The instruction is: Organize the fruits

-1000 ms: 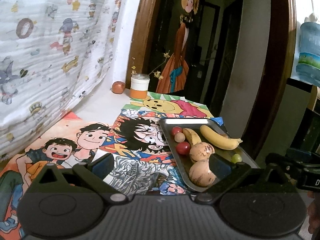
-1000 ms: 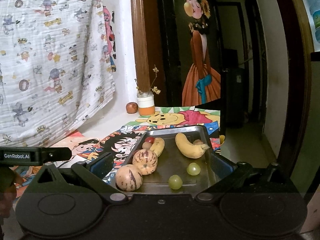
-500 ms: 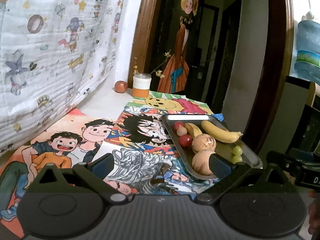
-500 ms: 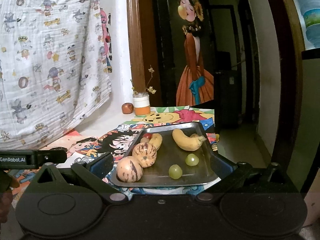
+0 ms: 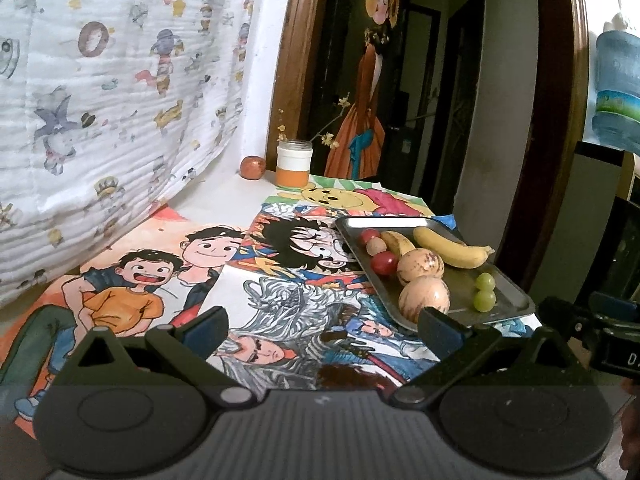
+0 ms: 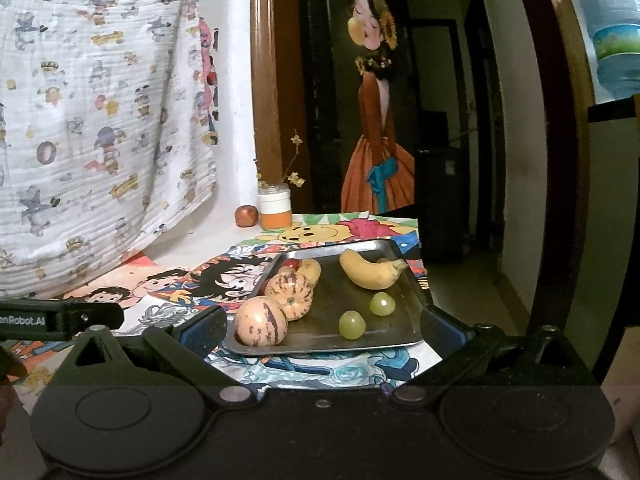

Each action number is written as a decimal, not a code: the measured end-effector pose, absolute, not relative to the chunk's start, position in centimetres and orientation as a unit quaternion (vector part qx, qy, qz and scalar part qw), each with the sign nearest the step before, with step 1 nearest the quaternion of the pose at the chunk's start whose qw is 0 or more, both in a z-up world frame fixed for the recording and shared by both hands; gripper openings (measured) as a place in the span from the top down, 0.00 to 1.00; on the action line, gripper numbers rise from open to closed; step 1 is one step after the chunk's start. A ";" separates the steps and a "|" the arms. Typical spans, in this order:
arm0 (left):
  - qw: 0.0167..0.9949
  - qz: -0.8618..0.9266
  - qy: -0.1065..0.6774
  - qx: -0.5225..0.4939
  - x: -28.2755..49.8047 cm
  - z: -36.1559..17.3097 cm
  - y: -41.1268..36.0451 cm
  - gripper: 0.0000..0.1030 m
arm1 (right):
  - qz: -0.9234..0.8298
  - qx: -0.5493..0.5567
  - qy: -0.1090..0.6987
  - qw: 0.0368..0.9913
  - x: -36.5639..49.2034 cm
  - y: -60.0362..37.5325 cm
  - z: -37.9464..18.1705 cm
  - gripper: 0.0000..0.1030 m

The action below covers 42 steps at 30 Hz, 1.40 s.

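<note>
Both grippers have pulled back from the table since a second ago. Left gripper (image 5: 322, 324) is spread wide and empty over the cartoon posters (image 5: 280, 304), more of which now shows. Right gripper (image 6: 322, 326) is likewise spread and empty; the metal tray (image 6: 408, 304) now lies wholly ahead of its fingertips rather than between them. On the tray, nearest first: striped pepino melons (image 6: 261, 321), green grapes (image 6: 352, 324), bananas (image 6: 370, 273), then cherry tomatoes (image 5: 384, 263). Beyond stands a jar (image 6: 274, 210).
</note>
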State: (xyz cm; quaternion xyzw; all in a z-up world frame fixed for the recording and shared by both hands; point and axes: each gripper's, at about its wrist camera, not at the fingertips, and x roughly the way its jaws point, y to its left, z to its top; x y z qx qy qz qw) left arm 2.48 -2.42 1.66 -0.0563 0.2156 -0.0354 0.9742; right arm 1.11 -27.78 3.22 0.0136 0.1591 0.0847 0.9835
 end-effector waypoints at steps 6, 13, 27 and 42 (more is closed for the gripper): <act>0.975 -0.033 0.217 -0.047 2.0 1.2 -2.5 0.00 | 0.083 0.004 0.158 0.984 0.6 -27.2 2.8 0.01; 0.976 -0.029 0.212 -0.035 1.6 0.8 -2.3 0.00 | 0.078 -0.004 0.154 0.985 0.1 -26.6 2.2 0.01; 0.975 -0.033 0.218 -0.031 0.7 0.1 -1.2 0.00 | 0.075 0.001 0.153 0.985 -0.5 -26.1 1.1 0.01; 0.975 -0.029 0.212 -0.064 -0.6 -0.8 0.4 0.00 | 0.084 -0.009 0.149 0.985 -1.2 -25.5 0.8 0.00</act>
